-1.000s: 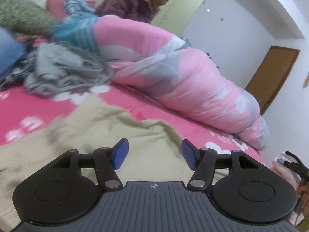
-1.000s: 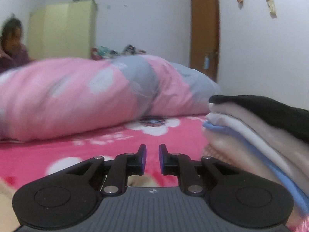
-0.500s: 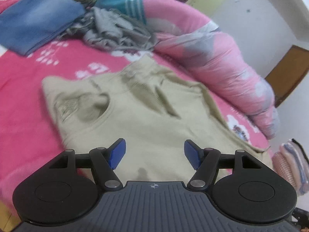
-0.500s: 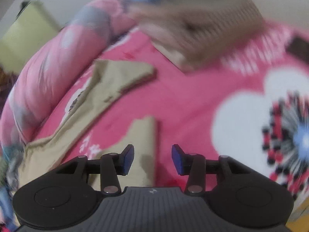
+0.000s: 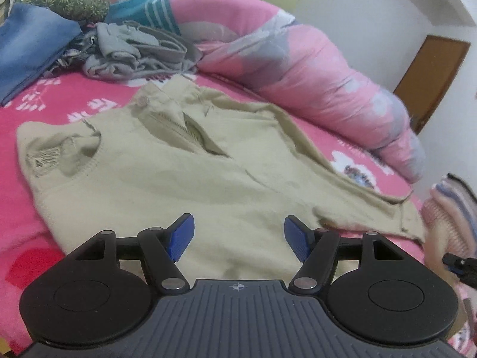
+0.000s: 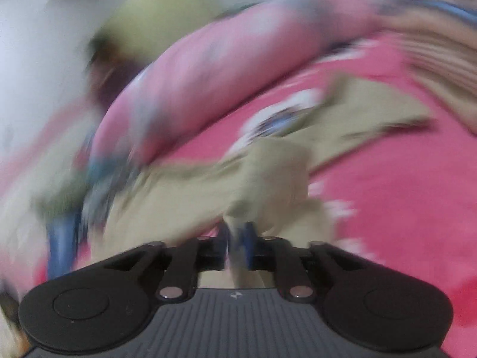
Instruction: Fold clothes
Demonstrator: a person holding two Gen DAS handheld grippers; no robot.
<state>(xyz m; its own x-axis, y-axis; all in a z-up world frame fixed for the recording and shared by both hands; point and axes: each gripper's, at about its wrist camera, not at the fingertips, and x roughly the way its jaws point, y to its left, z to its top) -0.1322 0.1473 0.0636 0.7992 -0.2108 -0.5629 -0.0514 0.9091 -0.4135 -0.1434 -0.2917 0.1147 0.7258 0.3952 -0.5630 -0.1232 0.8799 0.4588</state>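
We are holding left gripper (image 5: 239, 237) spread wide above beige trousers (image 5: 184, 179), nothing between blue pads; trousers lying flat on pink floral bedspread (image 5: 59, 104), waistband toward grey clothes heap (image 5: 137, 50). Our right gripper (image 6: 237, 237) has just been closing, now pinching bunched beige trouser fabric (image 6: 268, 179); right view badly blurred

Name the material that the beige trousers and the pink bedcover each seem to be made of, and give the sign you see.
Beige trousers: probably woven cotton twill, matte; they crease softly and show stitched seams, a zip fly and a button. Pink bedcover: likely plush fleece; its surface looks fuzzy, with a printed white flower pattern. Neither fibre can be confirmed by sight.
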